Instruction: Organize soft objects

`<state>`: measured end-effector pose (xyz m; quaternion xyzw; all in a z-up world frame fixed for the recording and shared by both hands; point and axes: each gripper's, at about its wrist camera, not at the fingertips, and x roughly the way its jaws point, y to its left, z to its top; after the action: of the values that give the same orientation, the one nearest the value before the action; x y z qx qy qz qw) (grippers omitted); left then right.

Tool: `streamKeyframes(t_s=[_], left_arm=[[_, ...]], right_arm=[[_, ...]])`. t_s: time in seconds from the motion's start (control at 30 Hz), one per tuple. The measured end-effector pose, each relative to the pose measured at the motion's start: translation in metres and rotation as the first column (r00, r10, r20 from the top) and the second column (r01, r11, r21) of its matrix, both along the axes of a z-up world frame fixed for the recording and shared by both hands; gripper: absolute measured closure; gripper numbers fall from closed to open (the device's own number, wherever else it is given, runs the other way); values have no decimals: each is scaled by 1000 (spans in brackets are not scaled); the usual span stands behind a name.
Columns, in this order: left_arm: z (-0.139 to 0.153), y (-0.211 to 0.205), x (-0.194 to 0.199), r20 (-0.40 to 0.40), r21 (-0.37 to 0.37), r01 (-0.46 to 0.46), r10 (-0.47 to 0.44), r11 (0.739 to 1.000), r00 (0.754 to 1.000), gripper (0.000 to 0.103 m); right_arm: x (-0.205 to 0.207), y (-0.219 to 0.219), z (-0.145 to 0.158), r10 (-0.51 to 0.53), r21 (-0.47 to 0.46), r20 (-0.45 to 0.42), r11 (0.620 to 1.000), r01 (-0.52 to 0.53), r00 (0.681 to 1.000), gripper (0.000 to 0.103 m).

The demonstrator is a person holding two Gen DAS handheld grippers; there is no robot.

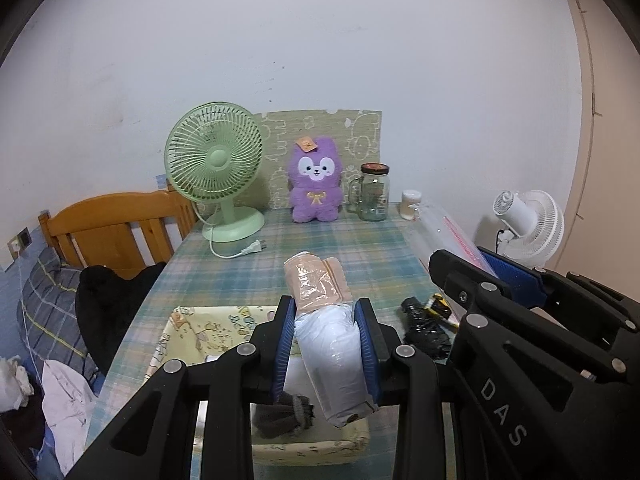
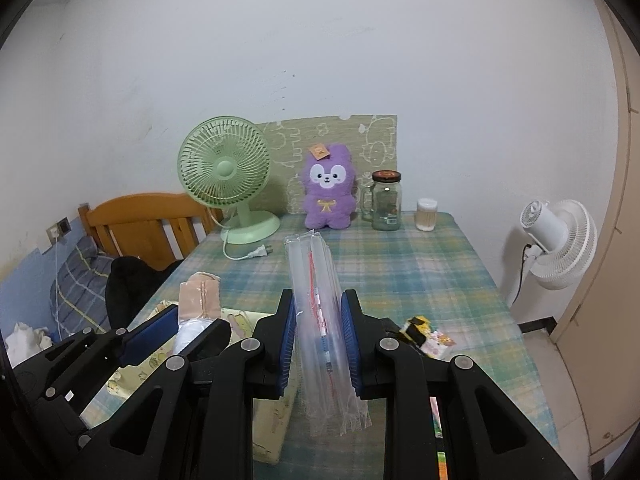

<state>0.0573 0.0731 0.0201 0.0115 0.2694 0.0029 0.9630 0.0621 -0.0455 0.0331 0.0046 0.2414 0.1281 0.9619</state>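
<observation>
My left gripper [image 1: 326,320] is shut on a soft rolled package [image 1: 324,320], beige at its far end and white plastic at its near end, held above a yellow cartoon-print fabric box [image 1: 192,332]. The package also shows in the right wrist view [image 2: 198,304]. A dark sock-like item [image 1: 280,416] lies in the box. My right gripper [image 2: 318,320] is shut on a clear air-cushion plastic sleeve [image 2: 320,312] with a red line, held upright over the table. The sleeve and right gripper also show in the left wrist view [image 1: 448,232].
On the plaid tablecloth [image 2: 420,272] stand a green fan [image 1: 218,168], a purple plush bunny [image 1: 316,184], a glass jar [image 1: 374,192] and a small white container [image 1: 411,204]. A black bundle [image 1: 424,328] and small packets [image 2: 428,336] lie at right. A white fan [image 2: 556,240] stands beyond the table.
</observation>
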Motion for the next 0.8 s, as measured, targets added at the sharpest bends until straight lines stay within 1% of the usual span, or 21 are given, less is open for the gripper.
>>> streamKeyframes(t_s=[0.37, 0.5, 0.8], left_arm=[[-9, 33, 12, -26, -1, -25, 25, 1000, 999, 72], [-14, 46, 17, -38, 0, -49, 49, 999, 998, 72], [-34, 69, 26, -88, -6, -81, 80, 997, 993, 72]], right_arm=[[16, 35, -11, 48, -12, -36, 999, -48, 998, 77], [24, 50, -16, 76, -12, -51, 997, -77, 996, 77], [42, 74, -36, 125, -22, -102, 992, -128, 987, 77]])
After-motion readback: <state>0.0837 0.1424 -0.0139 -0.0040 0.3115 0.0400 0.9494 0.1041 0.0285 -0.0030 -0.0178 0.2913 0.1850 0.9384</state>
